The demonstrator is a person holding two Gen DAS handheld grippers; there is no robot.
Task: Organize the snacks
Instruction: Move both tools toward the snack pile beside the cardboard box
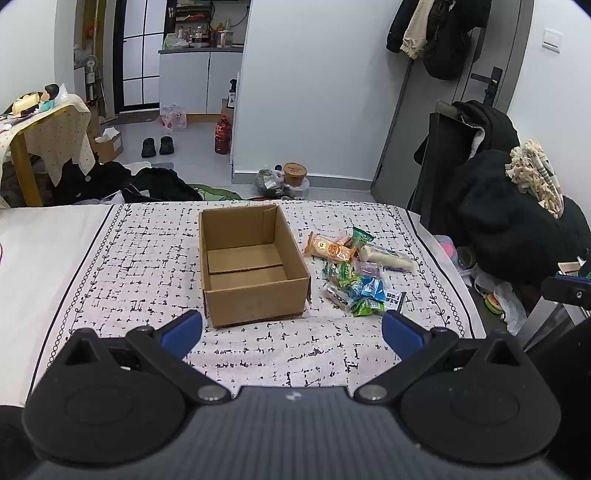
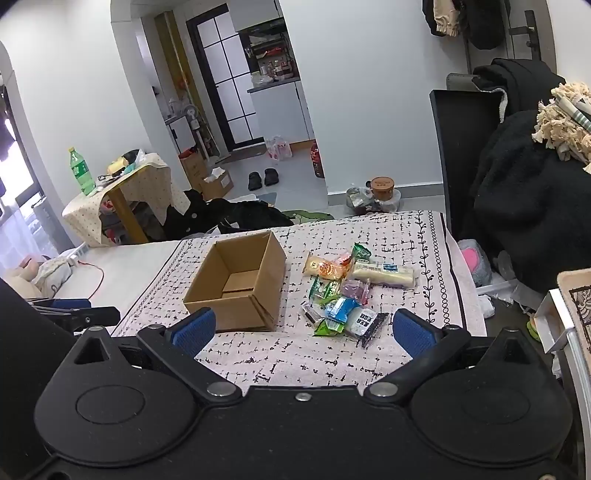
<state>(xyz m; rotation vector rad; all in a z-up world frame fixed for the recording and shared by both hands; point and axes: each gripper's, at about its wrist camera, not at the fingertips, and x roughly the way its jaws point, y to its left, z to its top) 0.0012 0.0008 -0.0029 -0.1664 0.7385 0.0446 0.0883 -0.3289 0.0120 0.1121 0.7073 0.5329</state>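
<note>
**Snacks beside an empty box on the bed**

The scene is a bedroom, and the work surface is a bed [image 1: 140,258] covered with a white blanket with a black dashed pattern. Behind it there is a grey tiled floor and a white wall.

The left tool [image 1: 291,332] hangs above the near part of the blanket. Its blue-padded fingers [image 1: 183,334] are spread wide and there is nothing between them. The right tool [image 2: 301,330] is in the same state, released and empty, also over the near edge of the blanket.

Just ahead of the left tool stands an open cardboard box [image 1: 255,302], upright, with nothing inside. To the right of the box, near it but not touching, lies a pile of snack packets [image 1: 354,273]. At the far side of the pile are an orange packet [image 1: 332,251] and a long pale packet [image 1: 388,258]; green and blue packets lie closer, overlapping each other. In the right wrist view the pile [image 2: 347,291] lies directly ahead between the fingers.

Farther away, a pair of black slippers [image 1: 158,146] stands on the floor, and dark coats [image 1: 439,33] hang by the door.
</note>
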